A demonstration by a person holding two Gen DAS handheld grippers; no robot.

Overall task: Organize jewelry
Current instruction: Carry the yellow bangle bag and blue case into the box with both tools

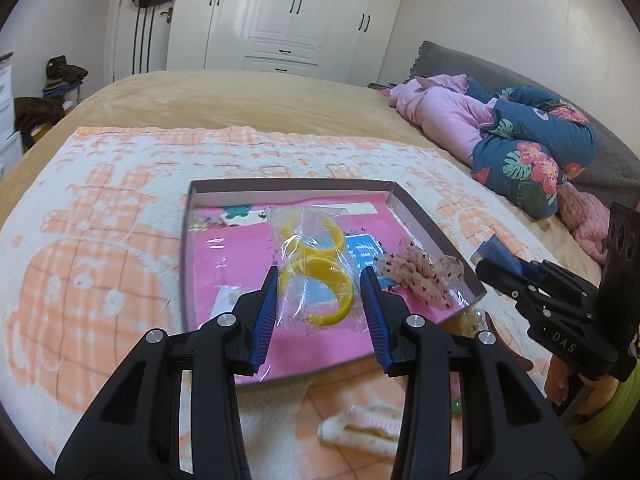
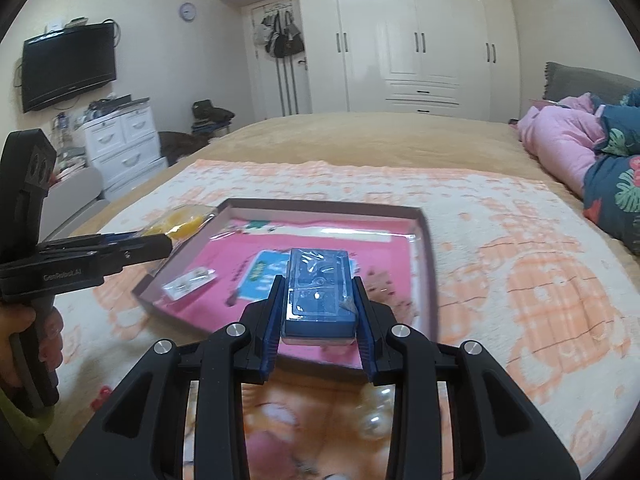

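Two pearls [image 2: 374, 424] lie beneath right hand-held gripper [image 2: 318, 312].

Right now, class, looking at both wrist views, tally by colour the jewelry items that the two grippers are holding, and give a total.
Yellow, bangles in a clear bag, between the left gripper fingers: 1 bag
Blue, small box, clamped by the right gripper: 1
Total: 2

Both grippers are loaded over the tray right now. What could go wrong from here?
The clear bag of yellow bangles looks pinched only by its film between the left gripper jaws, so it may slip. The blue box held in the right gripper could knock the tray wall.
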